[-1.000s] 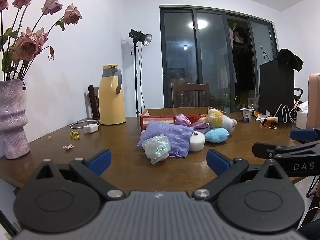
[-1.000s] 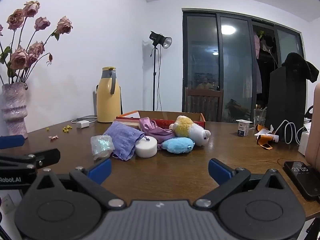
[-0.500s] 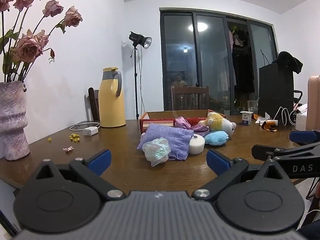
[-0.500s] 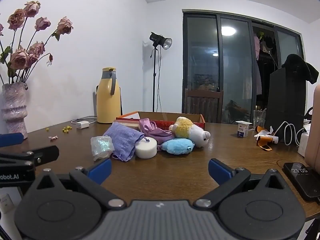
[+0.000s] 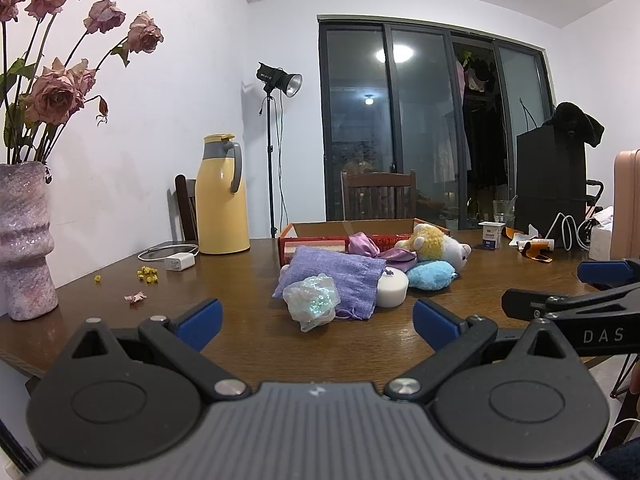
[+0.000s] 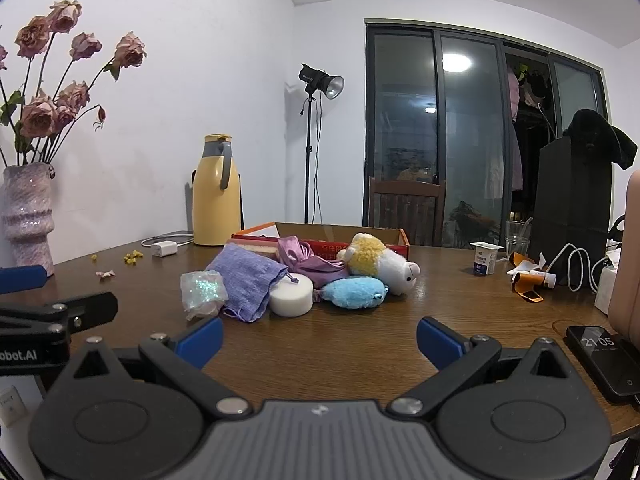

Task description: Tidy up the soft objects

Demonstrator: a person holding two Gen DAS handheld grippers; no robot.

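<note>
Nothing in the soft pile [image 6: 296, 280] has shifted since before; it lies mid-table in front of the cardboard box [image 6: 352, 236], at 12 o'clock from both grippers. Left gripper [image 5: 316, 318] and right gripper [image 6: 318, 338] gape wide, empty, over the table [image 6: 360, 352].

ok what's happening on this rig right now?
Nothing is grasped yet. The left gripper and right gripper are both open, held low at the near table edge, facing a pile of soft things: purple pouch, white sponge, blue plush, sheep plush. The cardboard box sits behind them.
</note>
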